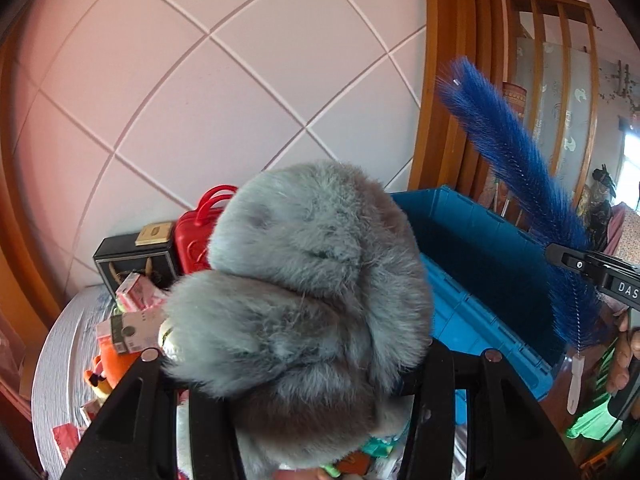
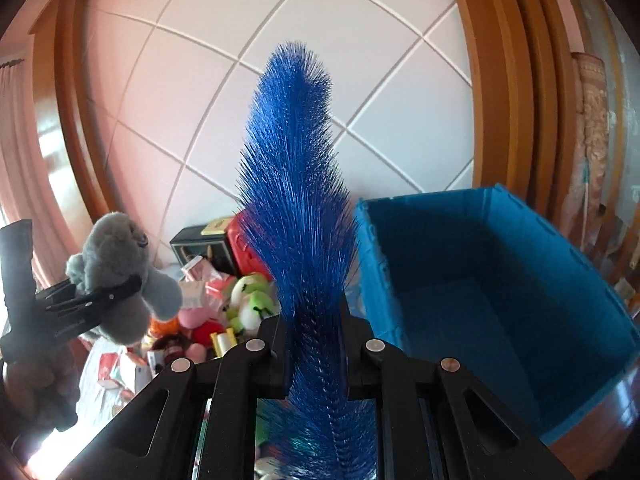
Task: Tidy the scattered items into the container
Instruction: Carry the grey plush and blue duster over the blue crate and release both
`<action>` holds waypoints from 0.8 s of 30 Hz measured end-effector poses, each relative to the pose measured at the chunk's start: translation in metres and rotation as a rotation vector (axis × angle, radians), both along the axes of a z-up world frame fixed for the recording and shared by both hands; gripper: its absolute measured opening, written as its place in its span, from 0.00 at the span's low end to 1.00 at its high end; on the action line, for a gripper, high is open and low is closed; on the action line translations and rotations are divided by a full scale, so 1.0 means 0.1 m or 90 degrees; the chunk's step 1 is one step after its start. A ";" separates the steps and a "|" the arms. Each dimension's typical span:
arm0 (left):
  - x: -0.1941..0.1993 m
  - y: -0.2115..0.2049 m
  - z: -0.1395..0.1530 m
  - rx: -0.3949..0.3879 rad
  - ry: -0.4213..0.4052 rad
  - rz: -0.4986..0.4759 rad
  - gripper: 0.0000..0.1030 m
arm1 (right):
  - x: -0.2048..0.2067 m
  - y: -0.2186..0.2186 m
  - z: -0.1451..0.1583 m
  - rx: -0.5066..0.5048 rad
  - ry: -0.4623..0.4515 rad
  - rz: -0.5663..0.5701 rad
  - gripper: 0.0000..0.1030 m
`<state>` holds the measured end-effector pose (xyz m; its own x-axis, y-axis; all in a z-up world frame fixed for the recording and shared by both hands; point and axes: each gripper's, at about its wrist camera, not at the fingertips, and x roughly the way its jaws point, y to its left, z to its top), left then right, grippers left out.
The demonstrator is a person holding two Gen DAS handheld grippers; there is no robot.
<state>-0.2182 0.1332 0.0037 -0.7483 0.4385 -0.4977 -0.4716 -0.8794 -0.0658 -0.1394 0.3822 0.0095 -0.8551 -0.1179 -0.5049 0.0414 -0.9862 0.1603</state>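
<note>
At the far left of the right wrist view, the left gripper (image 2: 116,294) has its jaws closed on a grey plush toy (image 2: 120,256), held up in the air above the clutter. In the left wrist view that same toy (image 1: 312,280) fills the middle of the frame and hides much of the desk (image 1: 60,360) behind it.

Below and just right of the toy lies a heap of scattered things: red-and-white packets (image 2: 116,364), an orange toy (image 1: 108,364), a green-and-white plush (image 2: 254,300) and pink and red soft pieces (image 2: 196,322). Behind the heap, against the tiled wall, stand a black box (image 1: 132,260) and a red case (image 1: 196,236), side by side.

In the centre, the right gripper (image 2: 316,360) has its jaws pressed together on the lower bristles of a blue bottle brush (image 2: 298,184), which stands upright and blocks the view of the red case and part of the bin's left wall.

To the right sits the blue storage bin (image 2: 516,232), open-topped, its visible floor bare, just beside the heap.
</note>
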 end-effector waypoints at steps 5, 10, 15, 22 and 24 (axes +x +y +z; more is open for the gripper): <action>-0.17 0.76 0.09 -0.010 0.007 -0.053 0.45 | -0.10 0.55 0.01 -0.009 -0.001 -0.024 0.15; -0.36 1.46 0.08 -0.022 0.009 -0.114 0.45 | -0.17 0.97 -0.05 -0.022 -0.007 -0.049 0.15; -0.43 2.13 0.06 -0.036 0.004 -0.167 0.45 | -0.21 1.40 -0.16 -0.030 -0.018 -0.078 0.15; -0.52 2.86 -0.02 -0.054 -0.010 -0.216 0.45 | -0.22 1.89 -0.32 -0.043 -0.026 -0.128 0.15; -0.54 2.99 -0.03 -0.057 -0.011 -0.224 0.45 | -0.27 2.00 -0.32 -0.042 -0.025 -0.132 0.15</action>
<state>-0.2726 0.4320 0.0007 -0.5501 0.6222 -0.5570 -0.7459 -0.6660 -0.0074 -0.1669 0.5821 -0.0224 -0.8441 0.0243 -0.5356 -0.1686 -0.9603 0.2222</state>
